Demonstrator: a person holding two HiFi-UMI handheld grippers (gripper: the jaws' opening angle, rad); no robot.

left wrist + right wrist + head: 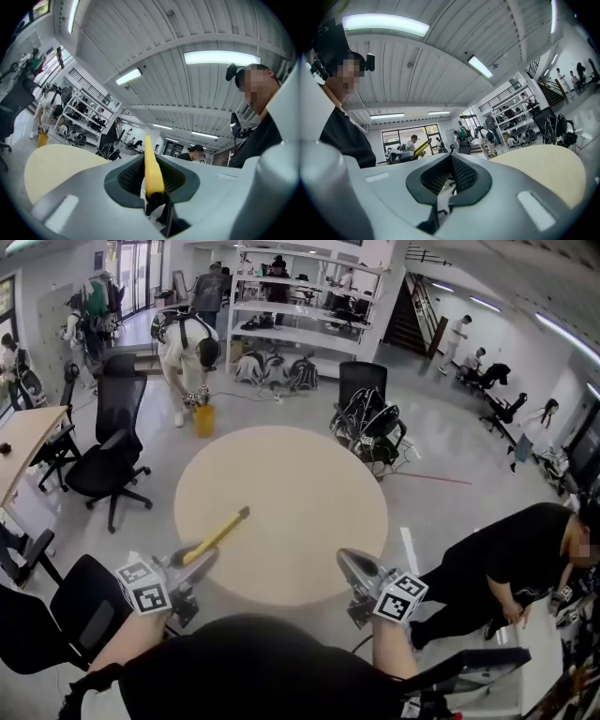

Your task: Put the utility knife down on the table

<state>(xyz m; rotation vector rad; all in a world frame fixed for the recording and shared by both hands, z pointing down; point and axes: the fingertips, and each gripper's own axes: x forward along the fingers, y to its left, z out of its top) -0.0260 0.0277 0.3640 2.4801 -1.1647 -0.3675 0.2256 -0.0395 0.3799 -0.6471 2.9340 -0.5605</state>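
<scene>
Yellow utility knife point(220, 532) gripped by left tool point(201, 562) bearing square-marker cube point(142, 585).

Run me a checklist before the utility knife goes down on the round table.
1. Grip: left gripper is shut on the utility knife: ok.
2. Position: the knife's far end reaches over the near edge of the round table: ok.
3. Landing spot: nothing else shows on the table top in the head view: ok.
4. Blade drawn in: cannot tell.
5. Right gripper: jaws together, nothing between them, well apart from the knife: ok.
6. Bystander: a person in black bends beside the table's right, not touching it: ok.
</scene>
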